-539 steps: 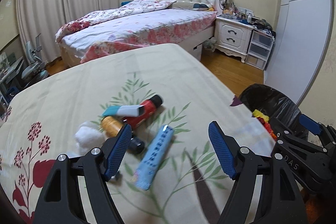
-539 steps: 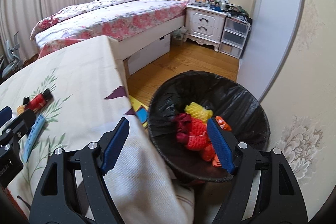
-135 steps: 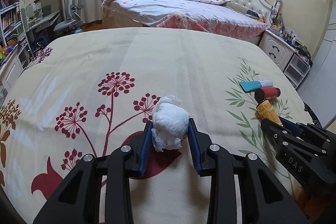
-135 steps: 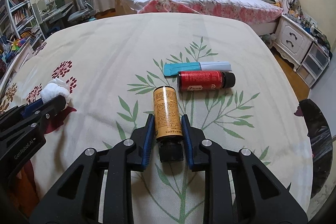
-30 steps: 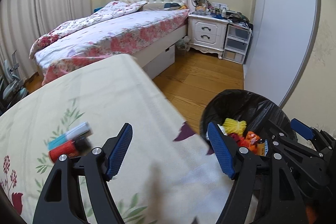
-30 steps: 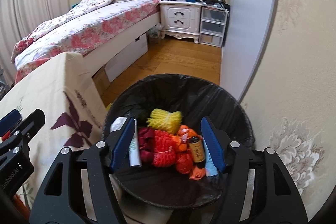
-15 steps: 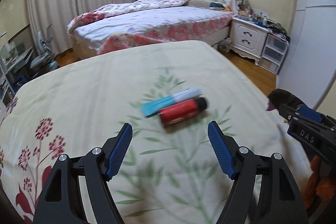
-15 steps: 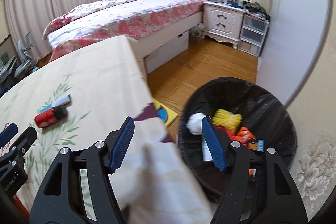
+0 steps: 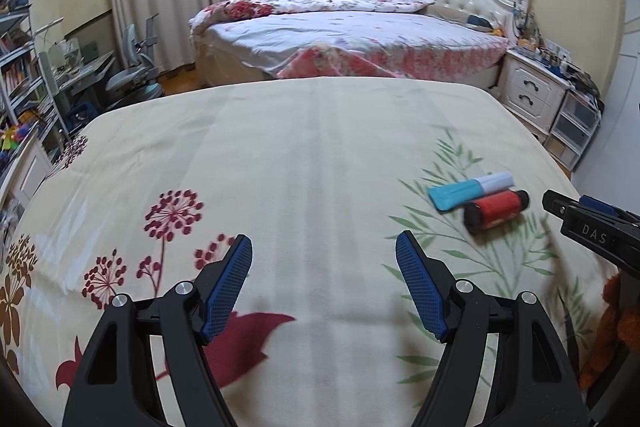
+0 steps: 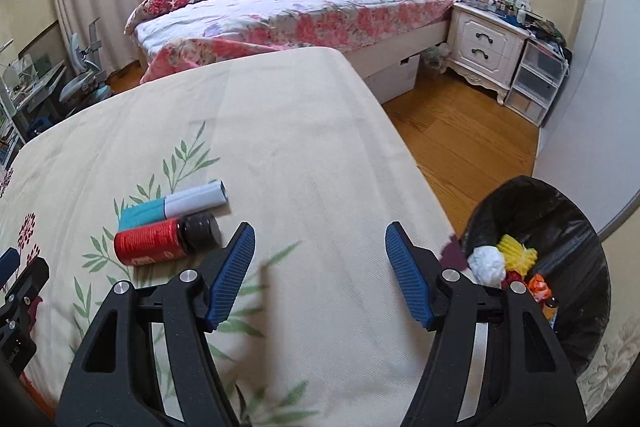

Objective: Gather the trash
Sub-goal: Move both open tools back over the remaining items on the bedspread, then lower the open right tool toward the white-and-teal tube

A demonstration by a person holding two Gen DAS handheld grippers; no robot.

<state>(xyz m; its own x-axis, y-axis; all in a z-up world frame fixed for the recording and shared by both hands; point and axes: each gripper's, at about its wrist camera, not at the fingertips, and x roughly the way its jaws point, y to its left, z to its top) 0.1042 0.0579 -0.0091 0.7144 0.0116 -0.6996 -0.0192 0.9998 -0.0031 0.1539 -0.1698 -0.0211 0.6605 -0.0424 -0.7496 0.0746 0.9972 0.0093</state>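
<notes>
A red bottle with a black cap [image 9: 496, 211] [image 10: 164, 241] and a blue-and-white tube [image 9: 470, 190] [image 10: 174, 209] lie side by side on the cream floral tablecloth [image 9: 304, 163] [image 10: 280, 155]. My left gripper [image 9: 324, 263] is open and empty above the cloth, with both items to its right. My right gripper [image 10: 320, 253] is open and empty, with the items to its left. The black-lined trash bin [image 10: 576, 227] stands on the floor at the right, holding a white wad [image 10: 486, 264], a yellow net and other trash.
A bed [image 10: 296, 7] stands beyond the table. A white nightstand [image 10: 484, 43] and plastic drawers [image 10: 536, 83] stand by the wall. Wooden floor [image 10: 460, 131] lies between table and bin. A desk chair [image 9: 136, 83] and shelves are at the left.
Both grippers have swung left from the bin back over the table. The white wad and the orange bottle now lie in the bin. Both grippers are open and empty.
</notes>
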